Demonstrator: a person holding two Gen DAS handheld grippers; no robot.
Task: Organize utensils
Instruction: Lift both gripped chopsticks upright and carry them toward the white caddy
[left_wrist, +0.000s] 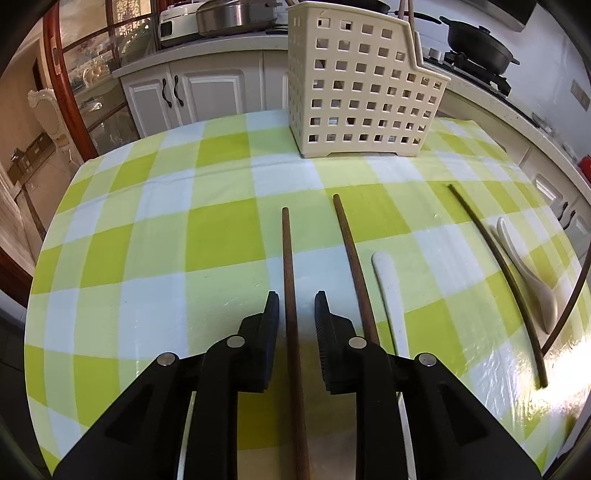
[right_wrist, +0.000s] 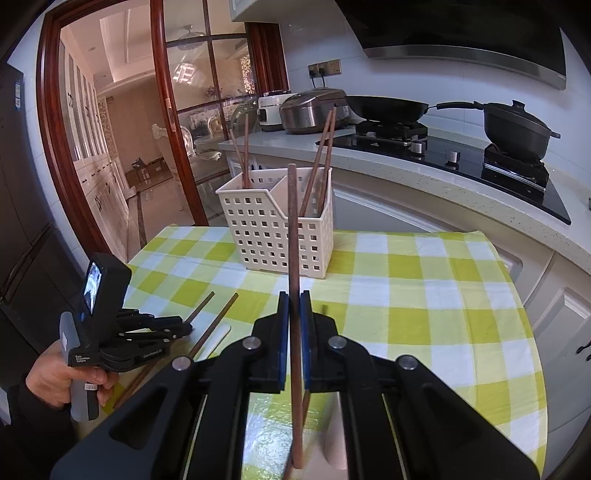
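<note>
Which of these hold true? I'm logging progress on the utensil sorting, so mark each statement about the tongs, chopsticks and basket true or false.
1. The right tongs are shut on a brown chopstick. True.
2. The left tongs grip a chopstick. False: they are open, with it lying between the jaws on the table.
3. The white basket already holds chopsticks. True.
4. The basket lies tipped over. False: it stands upright on the checked tablecloth.
5. A white spoon lies on the table. True.

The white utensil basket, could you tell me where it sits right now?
The white utensil basket stands at the far edge of the checked tablecloth, straight ahead of the right gripper, just before the stove counter.
</note>
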